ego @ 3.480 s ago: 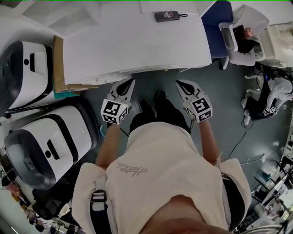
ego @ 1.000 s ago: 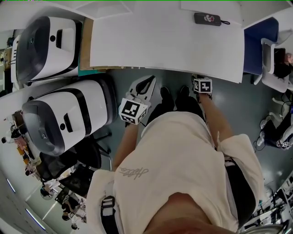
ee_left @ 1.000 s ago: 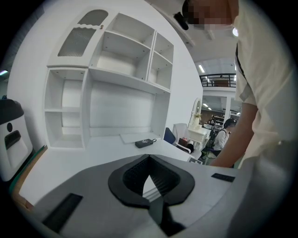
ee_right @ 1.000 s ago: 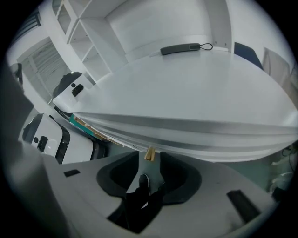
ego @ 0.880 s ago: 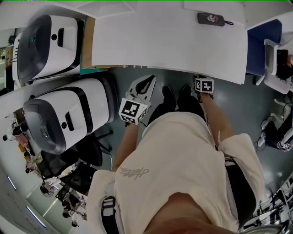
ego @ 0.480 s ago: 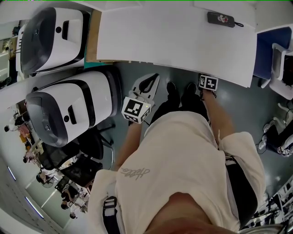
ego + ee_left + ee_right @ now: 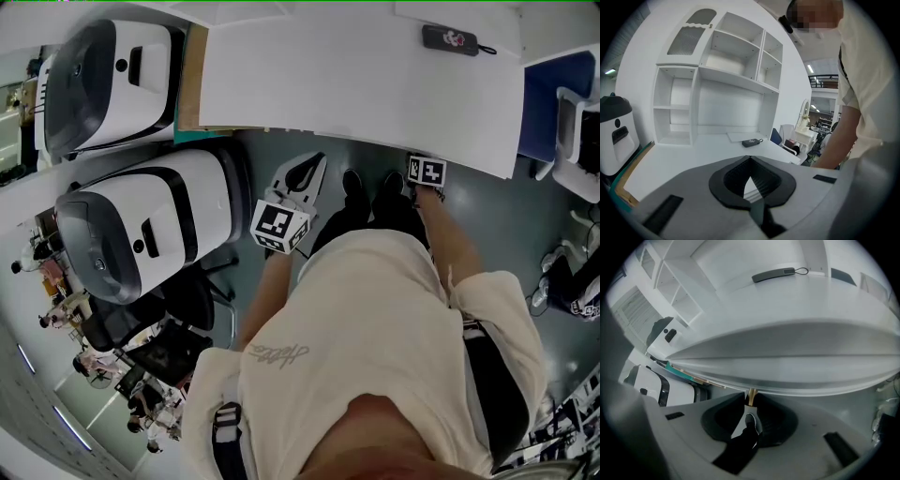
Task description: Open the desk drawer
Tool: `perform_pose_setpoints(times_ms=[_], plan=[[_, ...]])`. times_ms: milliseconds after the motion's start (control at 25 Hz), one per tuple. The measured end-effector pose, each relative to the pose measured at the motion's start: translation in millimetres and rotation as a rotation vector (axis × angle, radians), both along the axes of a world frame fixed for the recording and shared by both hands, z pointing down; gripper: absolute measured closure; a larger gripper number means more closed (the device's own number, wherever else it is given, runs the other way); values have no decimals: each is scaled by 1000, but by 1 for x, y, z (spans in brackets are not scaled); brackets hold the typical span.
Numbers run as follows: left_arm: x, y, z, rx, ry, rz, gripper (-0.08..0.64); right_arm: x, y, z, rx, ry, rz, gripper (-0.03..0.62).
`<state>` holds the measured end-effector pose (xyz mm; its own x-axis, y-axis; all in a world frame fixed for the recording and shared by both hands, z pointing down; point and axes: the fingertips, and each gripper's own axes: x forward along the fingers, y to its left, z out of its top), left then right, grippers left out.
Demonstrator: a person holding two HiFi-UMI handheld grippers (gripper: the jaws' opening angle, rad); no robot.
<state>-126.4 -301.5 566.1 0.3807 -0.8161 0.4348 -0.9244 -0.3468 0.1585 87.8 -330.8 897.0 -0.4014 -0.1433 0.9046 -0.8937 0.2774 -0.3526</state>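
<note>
The white desk [image 7: 356, 84] fills the top of the head view. Under its front edge the drawer front [image 7: 797, 369] runs across the right gripper view, with a small brass knob [image 7: 751, 397] hanging from it. My right gripper [image 7: 751, 403] points steeply down at that knob. Its jaws are closing, and the pads touch the knob on both sides. In the head view only its marker cube [image 7: 427, 172] shows at the desk's edge. My left gripper [image 7: 314, 161] hangs shut and empty before the desk, left of the person's legs.
A black handset [image 7: 448, 39] lies at the desk's back right. Two large white-and-black machines [image 7: 141, 225] stand at the left, one beside my left gripper. A blue chair [image 7: 548, 94] is at the right. White shelves [image 7: 717, 84] rise behind the desk.
Since 3.5 s ago my right gripper has gone from open floor to under the desk's edge, so its jaws are hidden in the head view. Over the last second both grippers barely moved.
</note>
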Motion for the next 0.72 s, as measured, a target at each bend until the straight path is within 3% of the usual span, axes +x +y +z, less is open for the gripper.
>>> perform_pose_setpoints(times_ms=[720], plan=[[30,20,0,6,9,30,558,6,39,-1,-34,-10,-37,512]])
